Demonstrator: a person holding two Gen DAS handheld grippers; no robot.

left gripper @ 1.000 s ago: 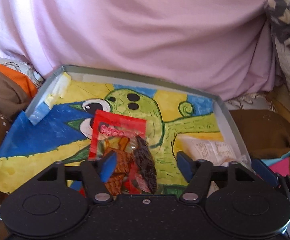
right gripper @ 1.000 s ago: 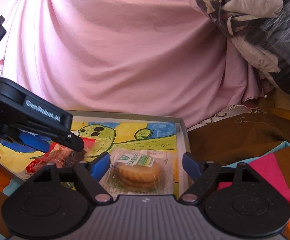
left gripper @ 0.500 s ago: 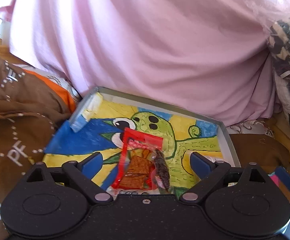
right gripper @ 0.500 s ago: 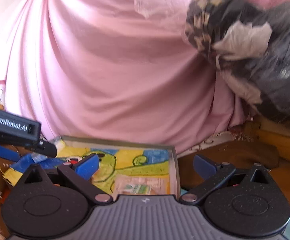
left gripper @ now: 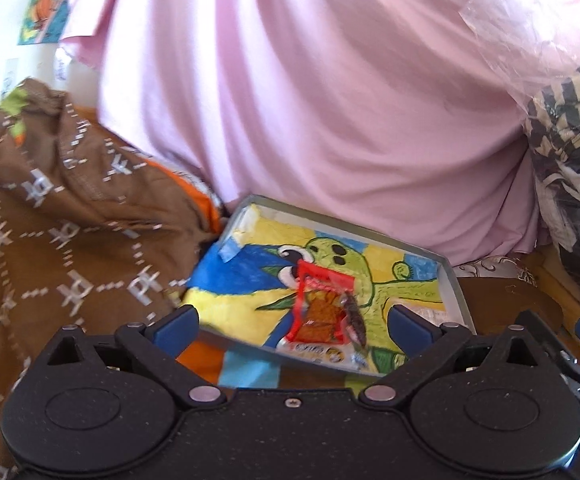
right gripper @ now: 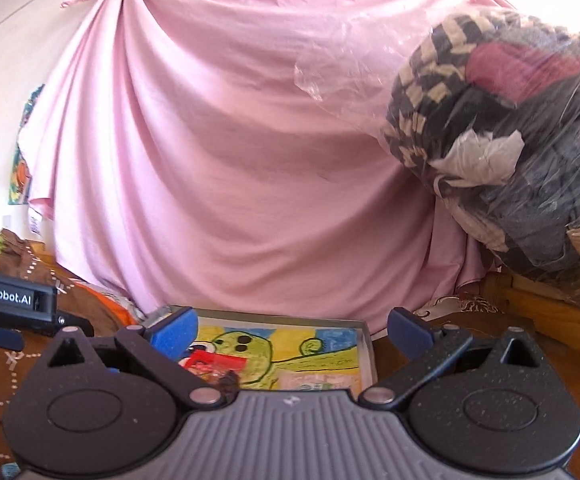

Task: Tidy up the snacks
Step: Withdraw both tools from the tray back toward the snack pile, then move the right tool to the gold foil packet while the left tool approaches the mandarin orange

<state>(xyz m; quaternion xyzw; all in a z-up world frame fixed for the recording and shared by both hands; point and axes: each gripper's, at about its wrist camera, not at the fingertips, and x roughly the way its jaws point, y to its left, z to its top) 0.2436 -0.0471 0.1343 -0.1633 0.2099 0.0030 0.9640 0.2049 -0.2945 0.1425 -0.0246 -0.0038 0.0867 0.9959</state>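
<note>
Left gripper [left gripper: 293, 322] spread wide, holding nothing, above the near edge of a shallow grey tray [left gripper: 455, 292]. Right gripper [right gripper: 291, 330] likewise wide and empty. Red snack packet [left gripper: 323, 312] lies flat in the tray on a painted sheet [left gripper: 234, 280] (green cartoon figure). Pale wrapped snack [right gripper: 313, 381] sits at the tray's right side, beside the red packet, mostly hidden. Pink cloth [right gripper: 230, 140] hangs behind; brown patterned fabric [left gripper: 70, 220] left.

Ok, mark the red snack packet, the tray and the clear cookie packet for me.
red snack packet [left gripper: 323, 312], left wrist view, on its clear window.
tray [left gripper: 455, 294], left wrist view, on its grey right wall.
clear cookie packet [right gripper: 317, 381], right wrist view, on its top face.
</note>
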